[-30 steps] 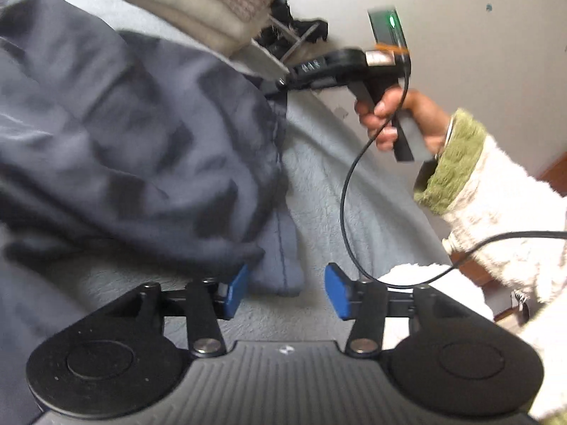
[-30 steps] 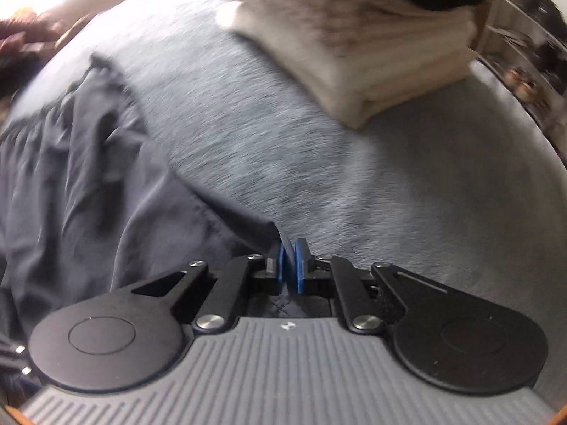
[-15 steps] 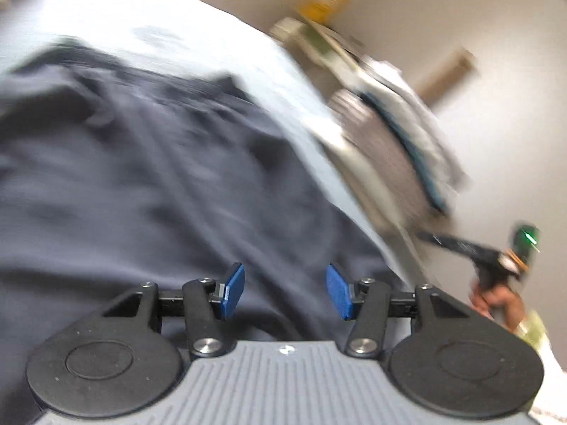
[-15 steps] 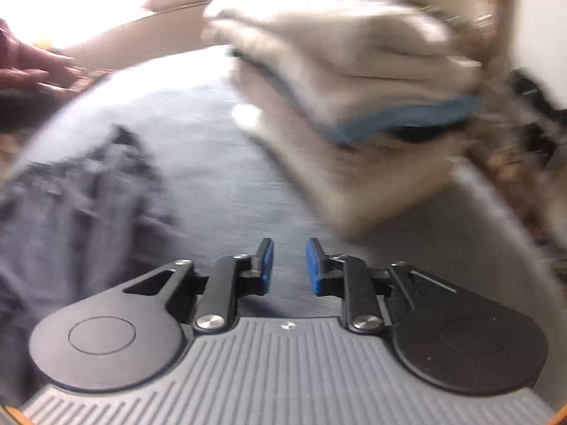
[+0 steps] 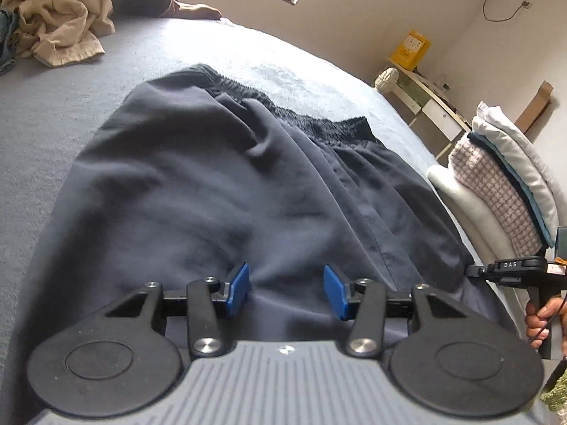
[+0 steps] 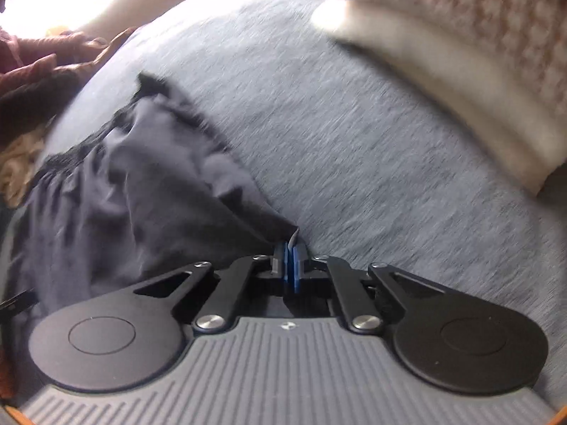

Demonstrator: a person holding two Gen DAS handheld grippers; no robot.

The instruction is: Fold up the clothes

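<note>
One pair of dark navy shorts (image 5: 226,184) lies spread on a grey bed (image 5: 53,113), its long axis running from the camera at 6 o'clock up to the gathered elastic waistband (image 5: 283,109) toward 12 o'clock in the left wrist view. The left gripper (image 5: 286,292) hangs over the hem end of the garment, its jaws spread wide with two blue pads (image 5: 238,288) apart and nothing between them. At 3 o'clock in that view the second handheld tool, the right gripper (image 5: 510,271), reaches in at the shorts' edge, gripped by the person's right hand (image 5: 540,320).

In the right wrist view, that right gripper (image 6: 291,265) has its jaws pressed together on a corner of the shorts (image 6: 141,191), the cloth trailing away toward 10 o'clock across the bed (image 6: 354,148); this frame is motion-blurred.

One stack of folded clothes (image 5: 503,184) stands at 3 o'clock on the bed's edge: a cream layer at the bottom, a pink-checked piece, a blue layer and a pale top piece. It looms blurred at 1 o'clock in the right wrist view (image 6: 460,53). One crumpled beige garment (image 5: 60,21) lies at 10 o'clock, well apart from the shorts. One yellow box (image 5: 413,47) sits on a shelf (image 5: 436,102) at 2 o'clock.
</note>
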